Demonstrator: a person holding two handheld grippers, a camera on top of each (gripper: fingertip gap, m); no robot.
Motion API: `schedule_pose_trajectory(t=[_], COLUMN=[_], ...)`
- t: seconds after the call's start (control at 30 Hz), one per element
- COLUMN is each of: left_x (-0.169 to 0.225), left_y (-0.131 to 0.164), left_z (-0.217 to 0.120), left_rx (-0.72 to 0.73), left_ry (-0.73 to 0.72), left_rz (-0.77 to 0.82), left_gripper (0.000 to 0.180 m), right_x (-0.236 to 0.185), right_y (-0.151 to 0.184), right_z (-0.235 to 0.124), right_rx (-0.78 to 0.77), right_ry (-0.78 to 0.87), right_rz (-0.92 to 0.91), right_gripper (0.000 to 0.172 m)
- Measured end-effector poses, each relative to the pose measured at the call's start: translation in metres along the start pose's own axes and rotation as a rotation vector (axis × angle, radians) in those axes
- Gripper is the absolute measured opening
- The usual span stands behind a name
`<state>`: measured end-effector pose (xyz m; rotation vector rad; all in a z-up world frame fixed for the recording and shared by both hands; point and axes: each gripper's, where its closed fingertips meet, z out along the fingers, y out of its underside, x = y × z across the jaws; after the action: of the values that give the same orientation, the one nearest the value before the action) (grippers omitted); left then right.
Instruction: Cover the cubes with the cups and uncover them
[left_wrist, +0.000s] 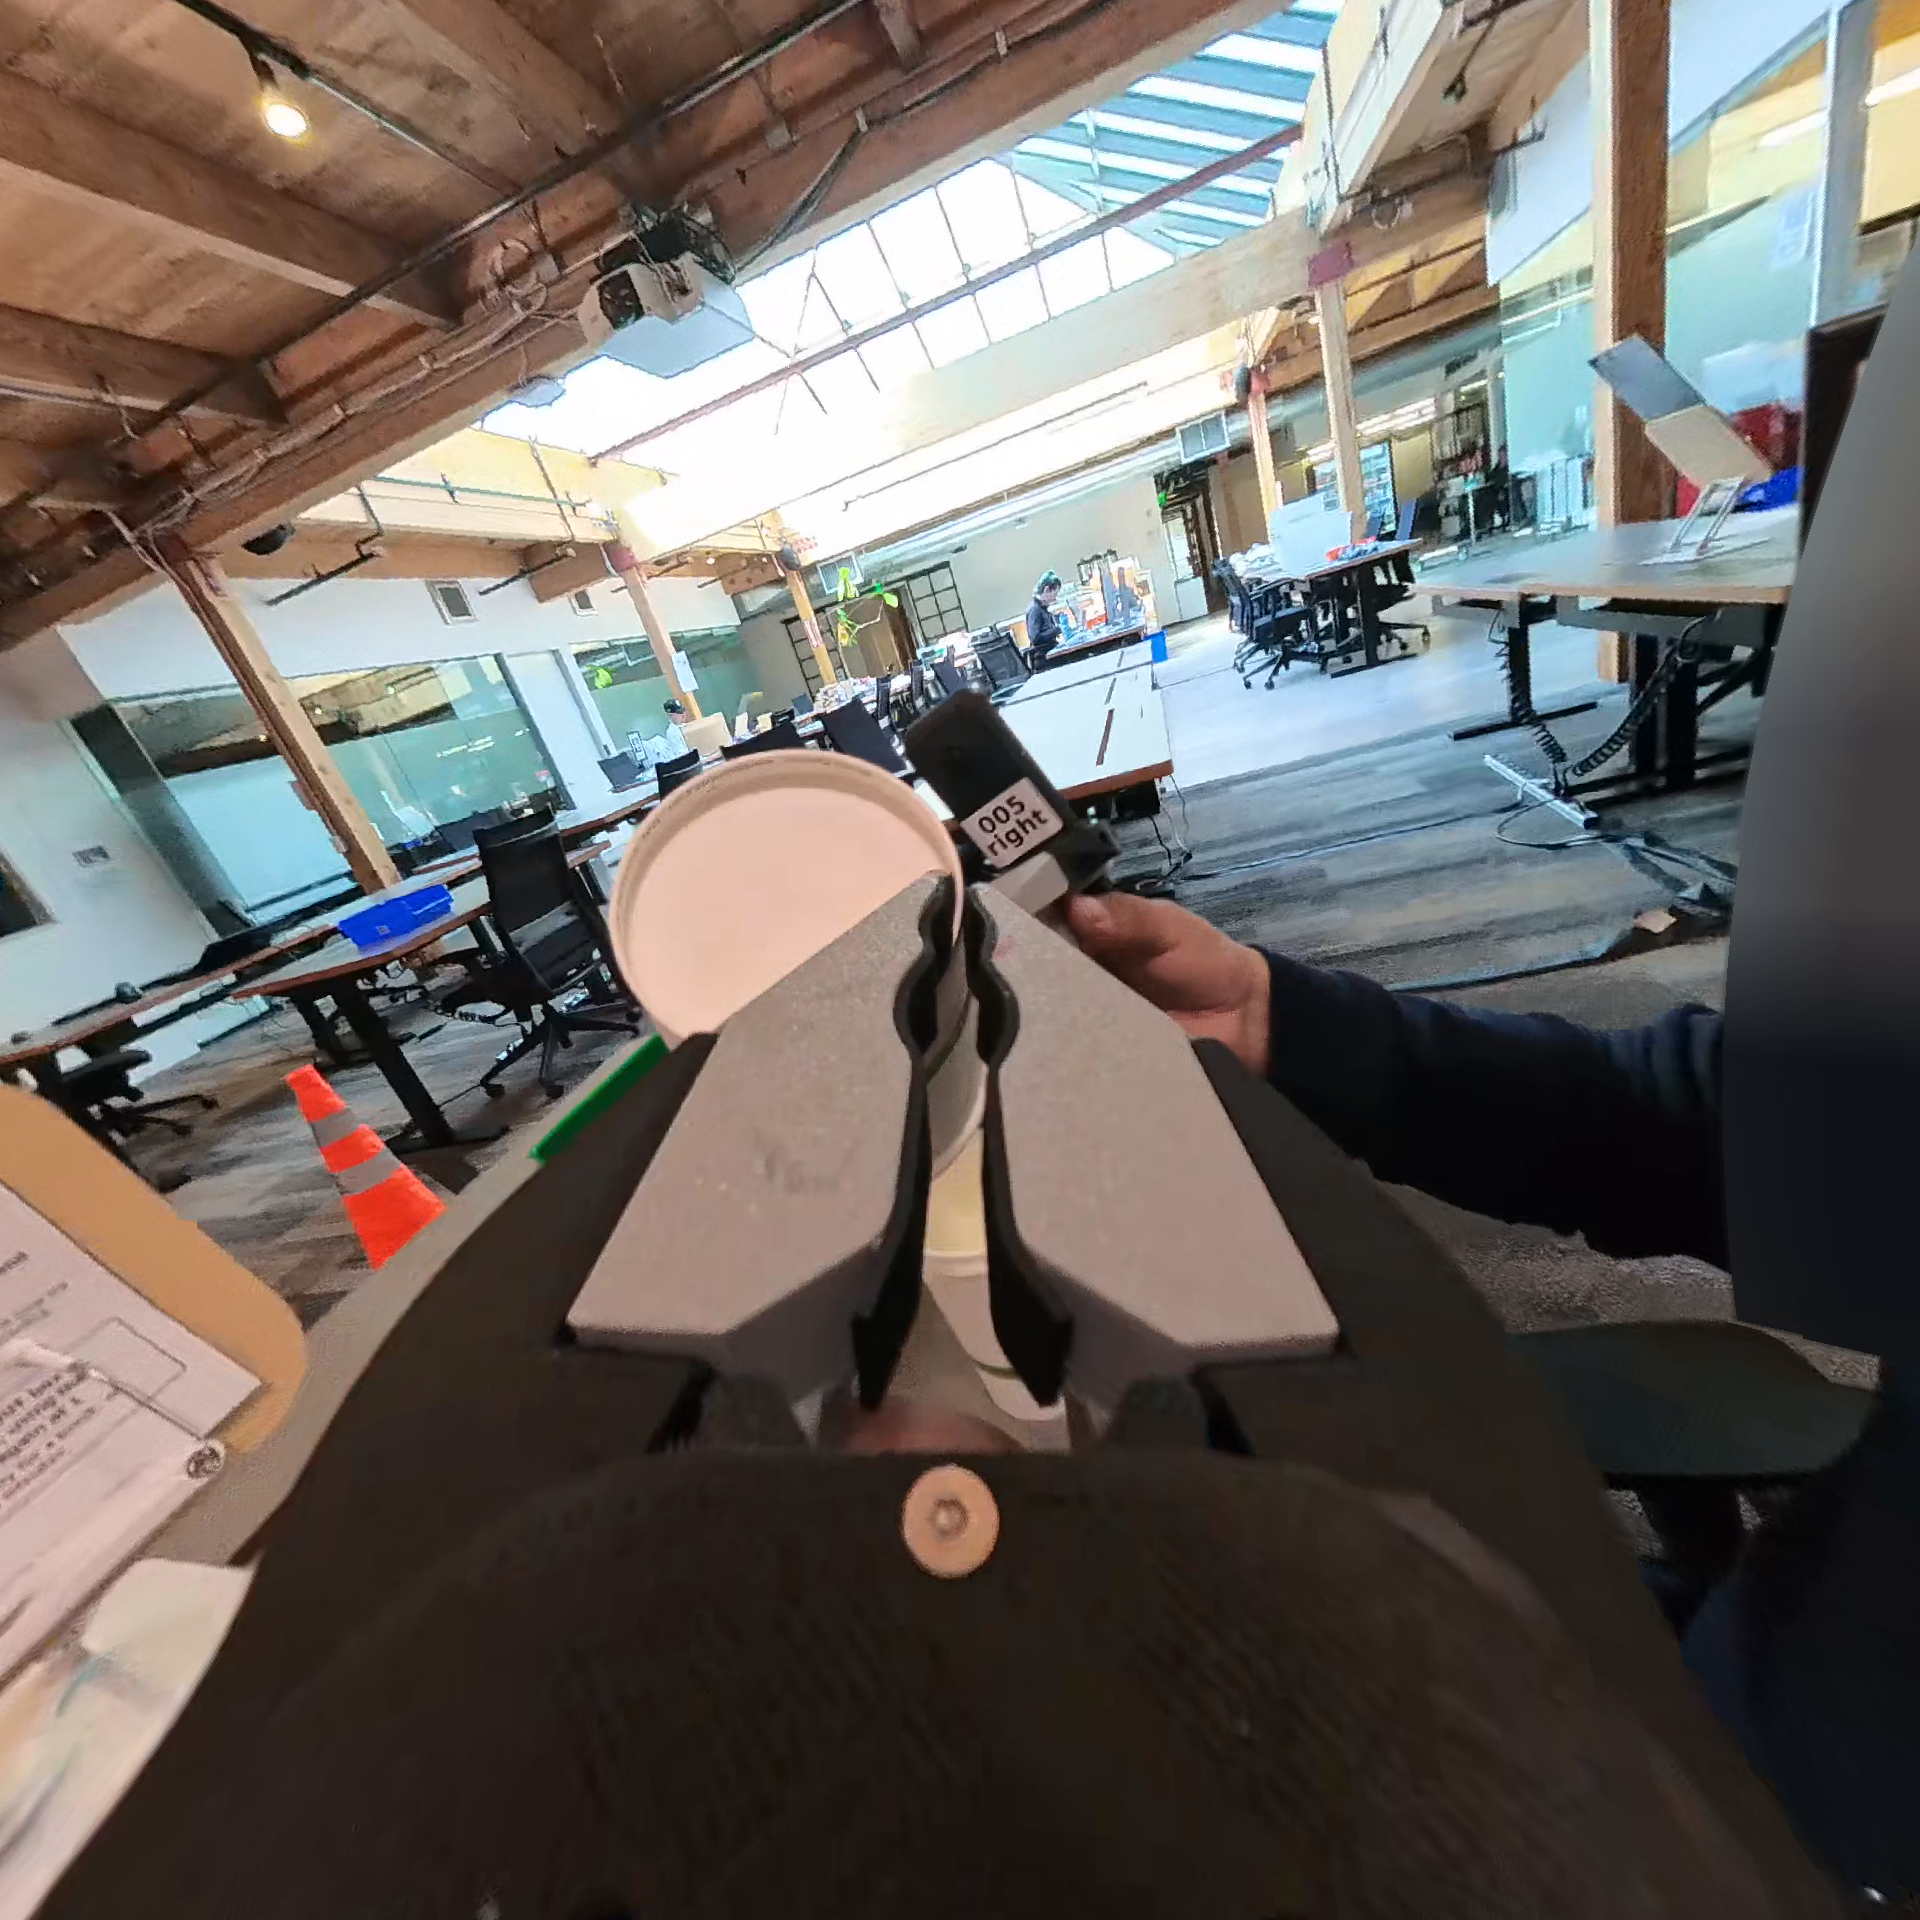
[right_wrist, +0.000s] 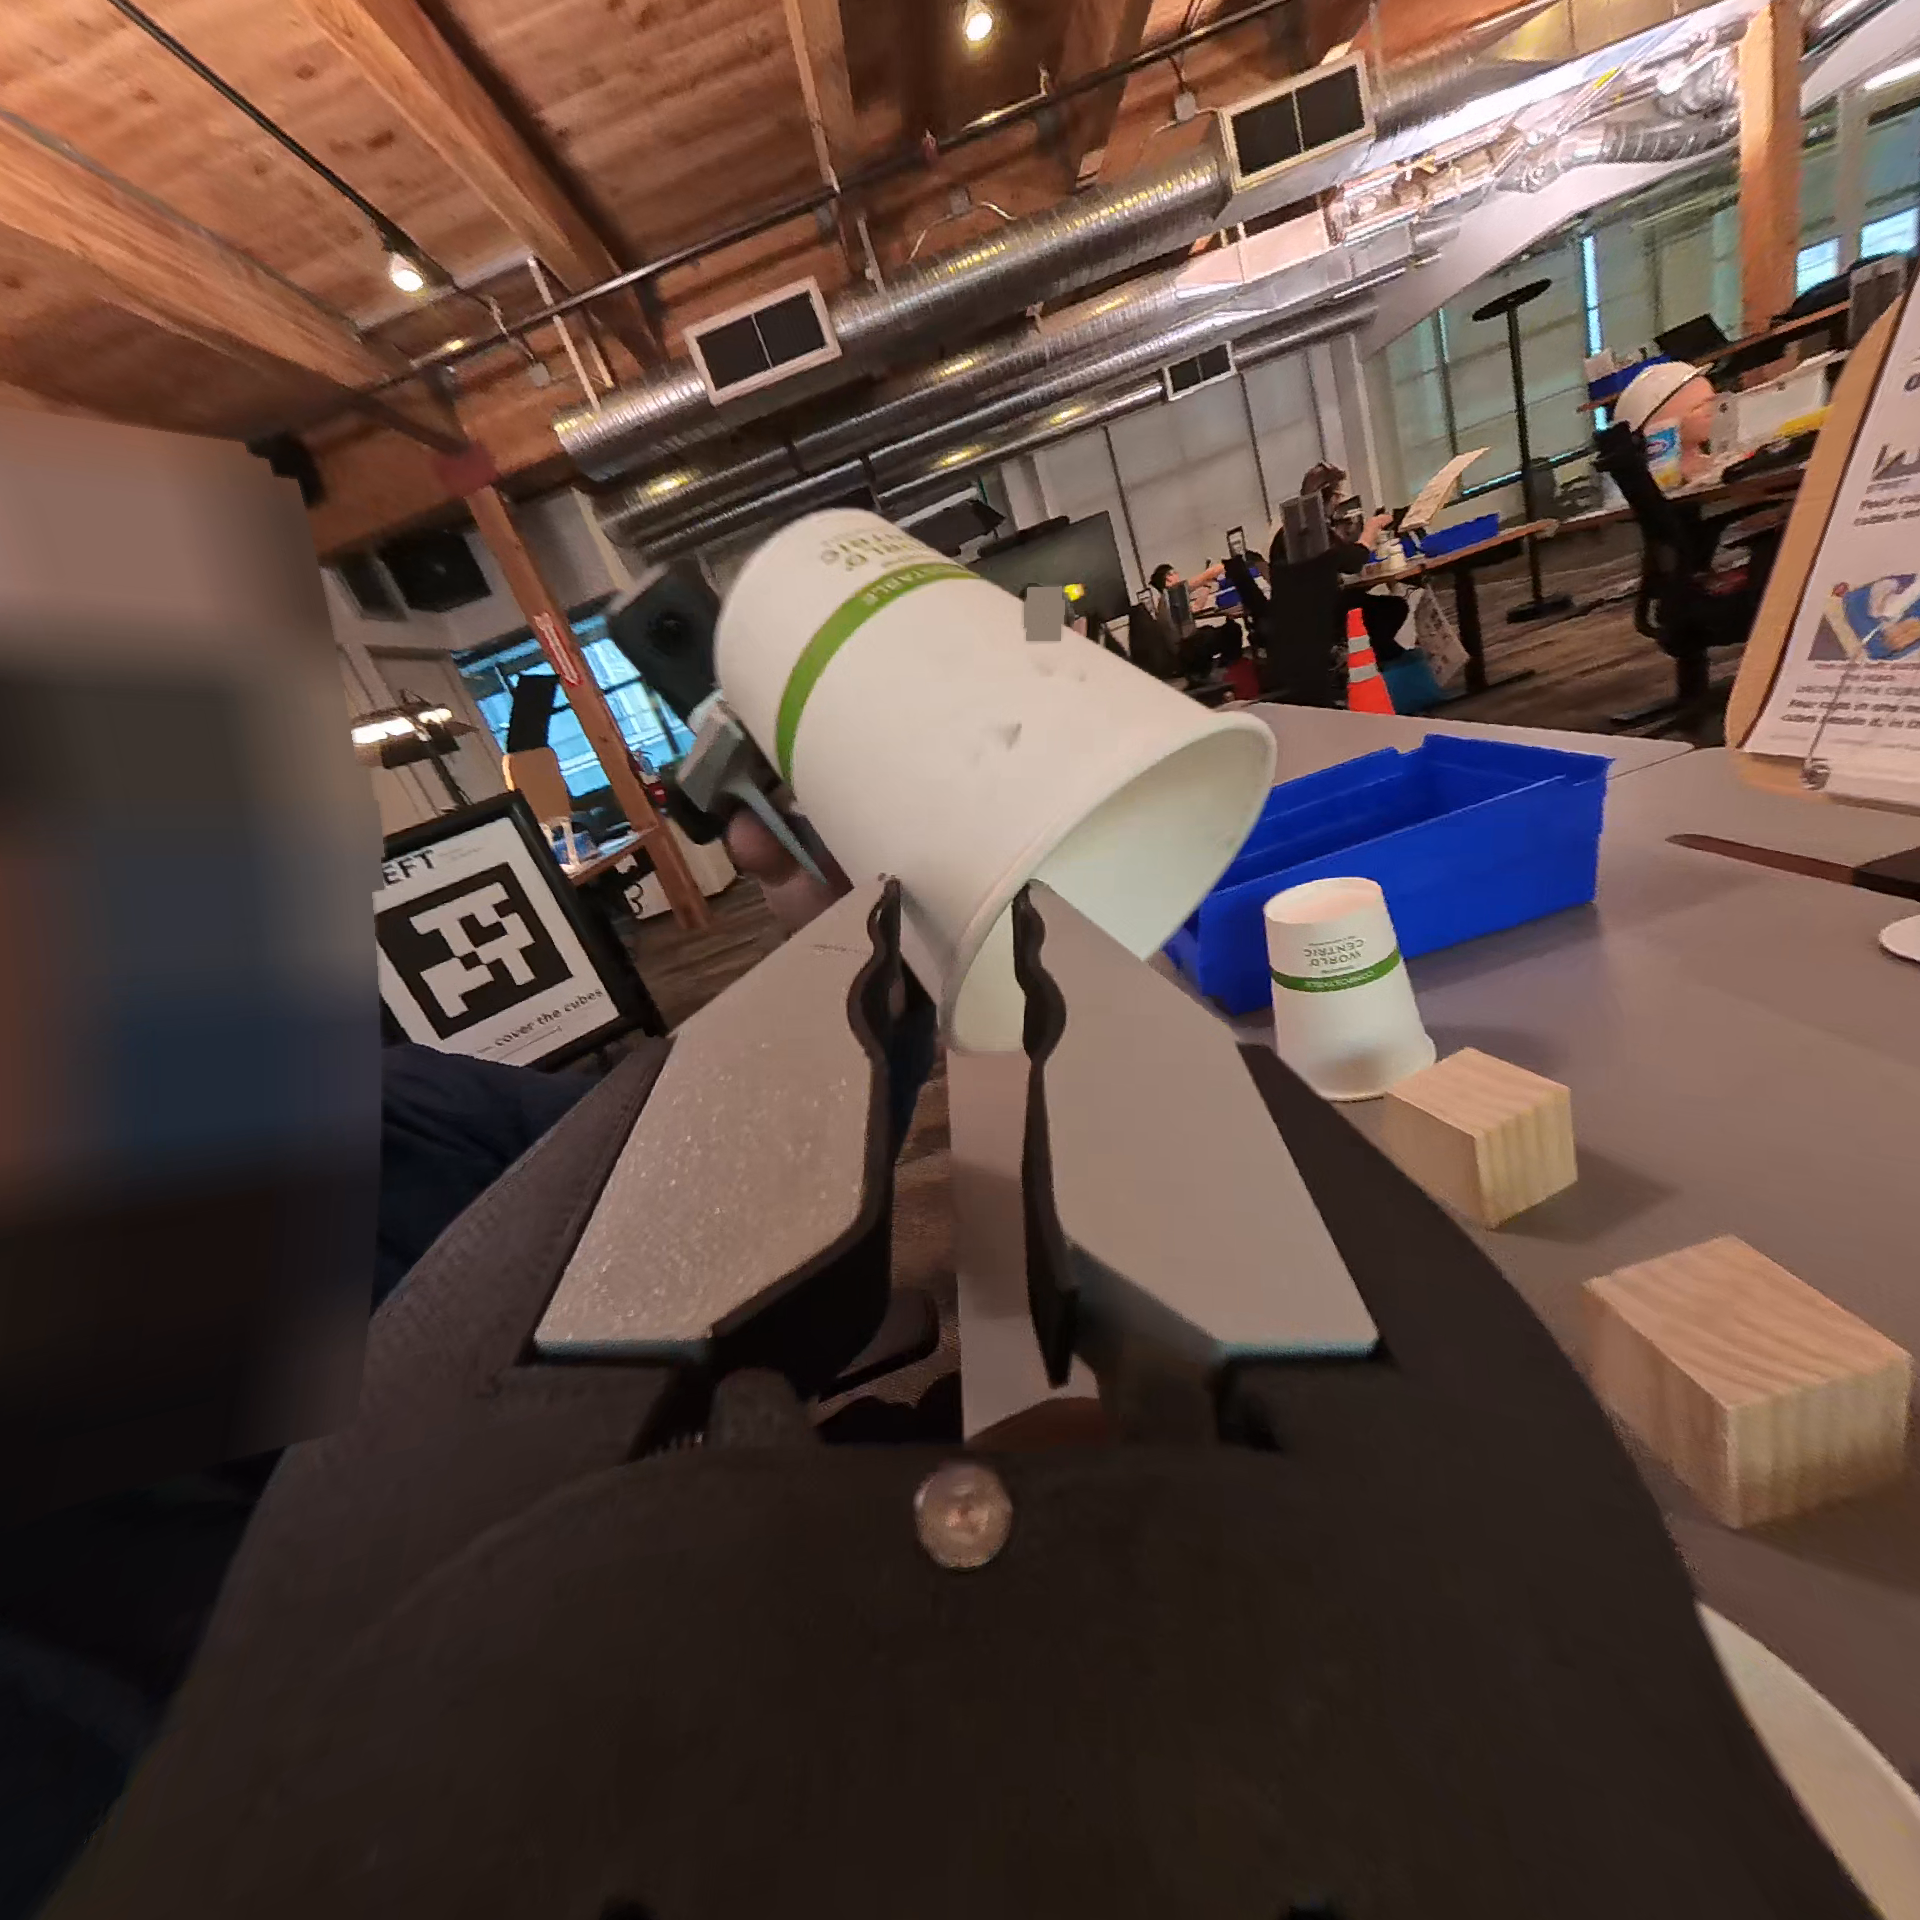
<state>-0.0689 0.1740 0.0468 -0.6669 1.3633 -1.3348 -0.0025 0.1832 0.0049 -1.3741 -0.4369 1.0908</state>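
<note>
Two grippers on one paper cup (right_wrist: 935, 727), held in the air by the near table edge. Your L gripper (left_wrist: 961, 914) has its jaws pressed together, pinching the cup wall at the base rim. Your R gripper (right_wrist: 956, 914) has its jaws part spread and straddling the mouth rim, one finger outside, one across the opening. A sliver of gap shows on the outer pad (right_wrist: 883, 966), so I'd call it no real grip yet. Progress, as I judge it: early. One inverted cup (right_wrist: 1340, 987) stands on the grey table (right_wrist: 1714, 987) in front of the blue bin (right_wrist: 1455, 831), prob. w/ a cube under it, can't confirm. Two wooden cubes (right_wrist: 1475, 1132) (right_wrist: 1745, 1371) sit bare, nearer you. Those two need covering, then everything gets uncovered. Held cup's long axis is tilted. In R view the base points up-left toward your L gripper, the mouth down-right toward the table. It needs turning mouth-down before it goes over a cube.
</note>
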Motion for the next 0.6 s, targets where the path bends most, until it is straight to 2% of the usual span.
schedule_pose_trajectory(t=[0.07,0.13,0.2,0.27,0.4,0.5,0.6], left_x=[-0.011,-0.027,-0.041,-0.049,-0.058,-0.069,-0.079], left_y=[0.018,0.051,0.088,0.123,0.164,0.182,0.192], left_z=[-0.004,-0.01,-0.022,-0.039,-0.073,-0.098,-0.12], left_rx=[-0.049,-0.167,-0.289,-0.408,-0.509,-0.573,-0.622], left_ry=[-0.039,-0.106,-0.171,-0.211,-0.276,-0.346,-0.412], left_rz=[-0.028,-0.039,-0.06,-0.088,-0.114,-0.103,-0.088], left_gripper=[0.0,0.0,0.013,0.025,0.025,0.027,0.028], right_x=[-0.002,-0.007,0.005,0.015,0.029,0.027,0.021], right_y=[-0.003,-0.01,-0.012,-0.009,0.006,0.019,0.031], right_z=[-0.006,-0.015,-0.027,-0.041,-0.074,-0.093,-0.104], right_rx=[0.009,0.015,-0.047,-0.173,-0.521,-0.76,-0.933], right_ry=[-0.019,-0.022,0.129,0.284,0.556,0.652,0.703], right_rz=[0.015,-0.003,-0.101,-0.219,-0.396,-0.446,-0.472], right_gripper=[0.01,0.0,0.0,0.0,0.0,0.0,0.0])
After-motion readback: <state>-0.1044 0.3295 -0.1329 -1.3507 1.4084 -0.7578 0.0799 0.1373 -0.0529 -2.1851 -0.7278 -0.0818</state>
